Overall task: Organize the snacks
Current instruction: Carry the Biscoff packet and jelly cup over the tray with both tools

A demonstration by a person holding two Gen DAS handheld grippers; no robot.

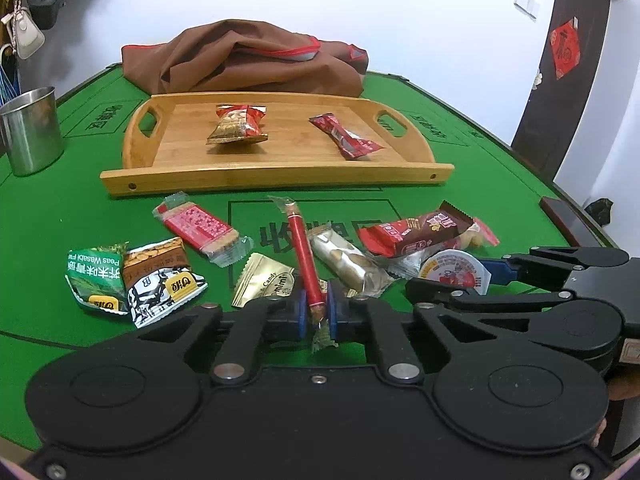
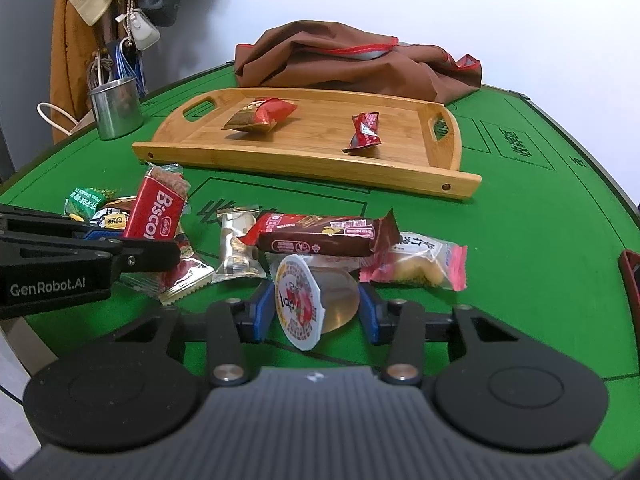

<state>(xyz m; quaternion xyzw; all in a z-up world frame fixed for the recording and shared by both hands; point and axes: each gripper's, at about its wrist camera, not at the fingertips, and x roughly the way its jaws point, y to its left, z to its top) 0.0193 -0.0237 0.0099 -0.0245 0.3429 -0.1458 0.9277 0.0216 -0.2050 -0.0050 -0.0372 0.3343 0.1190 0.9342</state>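
Observation:
A wooden tray (image 1: 276, 178) (image 2: 304, 164) on the green table holds a gold-red peanut packet (image 1: 238, 126) (image 2: 262, 116) and a red candy packet (image 1: 346, 138) (image 2: 364, 132). Loose snacks lie in front of it. My left gripper (image 1: 318, 314) is shut on a thin red stick snack (image 1: 304, 256), which points away toward the tray. My right gripper (image 2: 316, 310) straddles a jelly cup (image 2: 304, 304) lying on its side, its blue pads (image 2: 262, 312) beside the cup; whether they touch it is unclear. The right gripper also shows in the left wrist view (image 1: 472, 284).
A steel cup (image 1: 32, 132) (image 2: 116, 108) stands at the tray's left. A brown cloth bag (image 1: 248, 60) (image 2: 352, 60) lies behind the tray. Loose packets include a red biscuit bar (image 1: 200, 230) (image 2: 156, 212), a brown bar (image 1: 420, 232) (image 2: 320, 236), green peas (image 1: 96, 276) and a pink cake (image 2: 420, 266).

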